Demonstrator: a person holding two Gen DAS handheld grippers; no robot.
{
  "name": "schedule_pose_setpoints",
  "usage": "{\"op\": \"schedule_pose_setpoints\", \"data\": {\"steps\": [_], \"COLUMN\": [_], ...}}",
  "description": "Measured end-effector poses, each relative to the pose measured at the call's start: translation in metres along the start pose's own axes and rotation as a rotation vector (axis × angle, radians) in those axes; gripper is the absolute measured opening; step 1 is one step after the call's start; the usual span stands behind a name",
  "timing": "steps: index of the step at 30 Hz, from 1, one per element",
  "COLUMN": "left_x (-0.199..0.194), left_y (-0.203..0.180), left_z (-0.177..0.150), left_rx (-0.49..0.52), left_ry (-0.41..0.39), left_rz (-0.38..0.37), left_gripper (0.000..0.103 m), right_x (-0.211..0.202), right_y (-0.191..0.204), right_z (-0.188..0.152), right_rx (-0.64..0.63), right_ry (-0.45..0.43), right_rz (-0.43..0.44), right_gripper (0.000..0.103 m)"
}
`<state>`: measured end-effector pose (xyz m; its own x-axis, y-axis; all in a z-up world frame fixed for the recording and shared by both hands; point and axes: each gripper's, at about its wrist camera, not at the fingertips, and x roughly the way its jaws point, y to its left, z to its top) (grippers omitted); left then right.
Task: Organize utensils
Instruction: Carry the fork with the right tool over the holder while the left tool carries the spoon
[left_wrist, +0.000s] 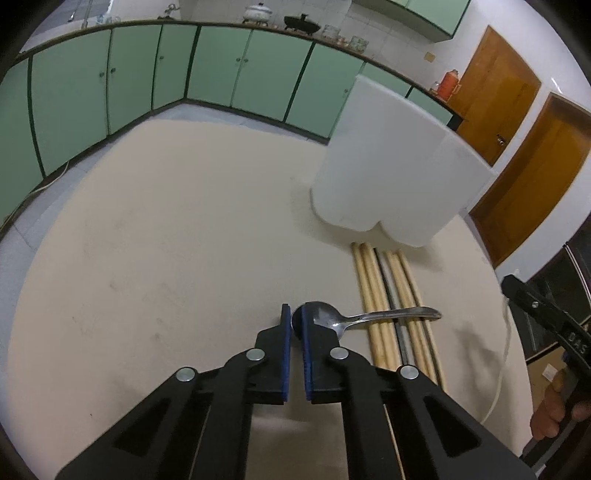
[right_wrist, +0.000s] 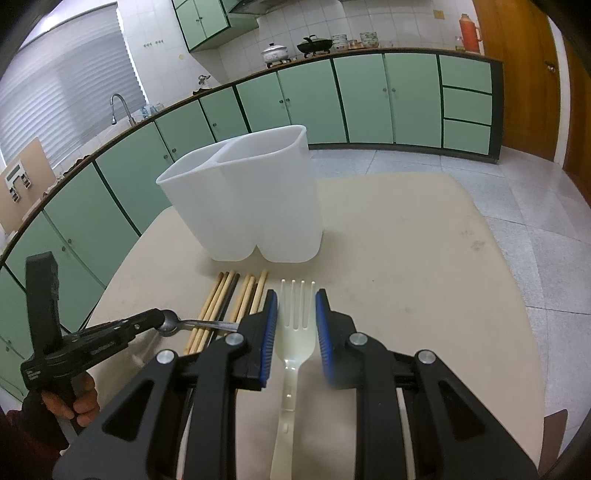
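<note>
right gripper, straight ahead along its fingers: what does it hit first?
Likely the plastic fork, lying on the table between the open right gripper fingers. Beyond its tines stands the white holder. Depth is uncertain.

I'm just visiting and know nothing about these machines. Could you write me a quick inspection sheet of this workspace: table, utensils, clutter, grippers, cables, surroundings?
Surface: beige tabletop, faintly stained.
Job's things: white plastic two-compartment holder, upright, looks empty; bundle of wooden chopsticks lying before it; metal spoon laid across the chopsticks; cream plastic fork lying flat.
Clutter: nothing seen.
Grippers: left gripper shut on the spoon's bowl; right gripper open, straddling the fork without touching it.
Cables: thin white cord along the table edge.
Surroundings: green kitchen cabinets, pots on the counter, sink tap, wooden doors, tiled floor.
</note>
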<state>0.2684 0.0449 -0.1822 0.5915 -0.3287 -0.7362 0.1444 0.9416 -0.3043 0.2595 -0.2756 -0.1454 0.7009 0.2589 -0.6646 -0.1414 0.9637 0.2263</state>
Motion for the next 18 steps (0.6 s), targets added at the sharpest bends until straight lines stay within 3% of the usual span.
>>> {"op": "schedule_pose_setpoints", "data": {"steps": [12,18], "left_x": [-0.075,-0.102], "left_y": [-0.040,-0.065], "left_z": [0.033,0.049], "left_rx": [0.138,0.211], "left_ry": [-0.245,-0.313], "left_rz": [0.011,0.006], "left_gripper": [0.002,0.002], "right_x": [-0.023,-0.041], "right_y": [0.002,0.006], "right_z": [0.024,0.053], "right_rx": [-0.017,-0.028], "right_ry": [-0.077,-0.163], "right_rz": [0.004,0.023], "right_gripper": [0.020,0.020]}}
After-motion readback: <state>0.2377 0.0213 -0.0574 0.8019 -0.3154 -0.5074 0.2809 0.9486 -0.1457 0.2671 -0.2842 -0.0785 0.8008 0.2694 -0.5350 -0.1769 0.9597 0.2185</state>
